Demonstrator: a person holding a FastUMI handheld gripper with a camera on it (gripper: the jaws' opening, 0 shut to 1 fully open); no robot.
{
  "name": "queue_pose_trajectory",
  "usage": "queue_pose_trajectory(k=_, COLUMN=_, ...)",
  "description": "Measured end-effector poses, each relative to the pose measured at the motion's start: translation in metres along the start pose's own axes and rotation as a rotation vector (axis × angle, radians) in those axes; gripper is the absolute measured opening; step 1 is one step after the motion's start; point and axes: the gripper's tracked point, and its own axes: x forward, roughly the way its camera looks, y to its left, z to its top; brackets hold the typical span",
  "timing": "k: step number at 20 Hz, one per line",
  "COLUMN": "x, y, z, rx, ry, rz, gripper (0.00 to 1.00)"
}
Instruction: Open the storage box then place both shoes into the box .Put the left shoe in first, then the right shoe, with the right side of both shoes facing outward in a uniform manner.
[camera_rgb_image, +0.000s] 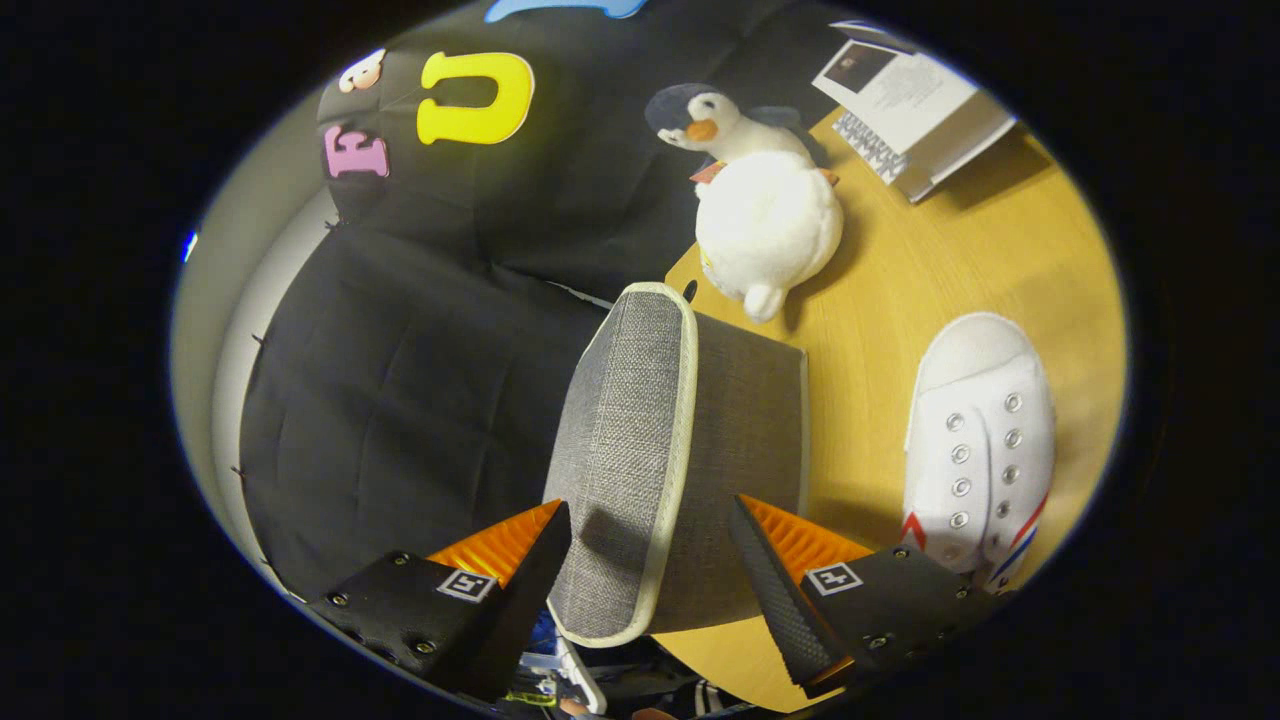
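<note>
The jaws are standing wide apart, and the gripper (650, 540) is hanging over the grey box (690, 450) with one finger on each side of it. The left finger (520, 570) is sitting just off the box's pale-trimmed lid (625, 450), and the right finger (775, 580) is lying alongside the box's plain grey wall. From here I cannot tell whether either orange-backed pad is actually touching the fabric; there seems to be a sliver of shadow at the left one, so nothing is being gripped as far as I can see.

The lid is lying closed, its woven face running away from the fingers, edged all round with cream piping. The box is resting on the wooden table (930, 280), right at the table's edge, with the black cloth wall dropping away on the left-finger side.

To the outside of the right finger, a white shoe (985, 440) is lying on the table, well apart from the box, its toe pointing away from the fingers, eyelets showing, red and blue stripes at its near side. Beyond the box, a plush penguin (760, 200) is sitting near its far end. Further off, past the penguin, a book (915, 105) is lying on the table.
</note>
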Motion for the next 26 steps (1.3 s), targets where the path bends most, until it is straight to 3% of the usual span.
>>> queue_pose_trajectory(k=3, x=0.008, y=0.008, z=0.002, rx=0.098, ry=0.017, rz=0.051, gripper=0.94)
queue_pose_trajectory(k=4, x=0.01, y=0.011, z=0.002, rx=0.104, ry=0.027, rz=0.062, gripper=0.8)
queue_pose_trajectory(k=6, x=0.01, y=0.012, z=0.012, rx=0.071, ry=-0.007, rz=0.043, gripper=0.67)
queue_pose_trajectory(k=8, x=0.002, y=0.022, z=0.024, rx=0.113, ry=-0.009, rz=0.046, gripper=0.24)
queue_pose_trajectory(k=9, x=-0.002, y=0.03, z=0.027, rx=0.113, ry=0.005, rz=0.06, gripper=0.15)
queue_pose_trajectory(k=17, x=-0.006, y=0.125, z=0.029, rx=-0.151, ry=0.052, rz=0.076, gripper=0.14)
queue_pose_trajectory(k=26, x=0.057, y=0.225, z=0.02, rx=-0.355, ry=0.111, rz=0.093, gripper=0.14)
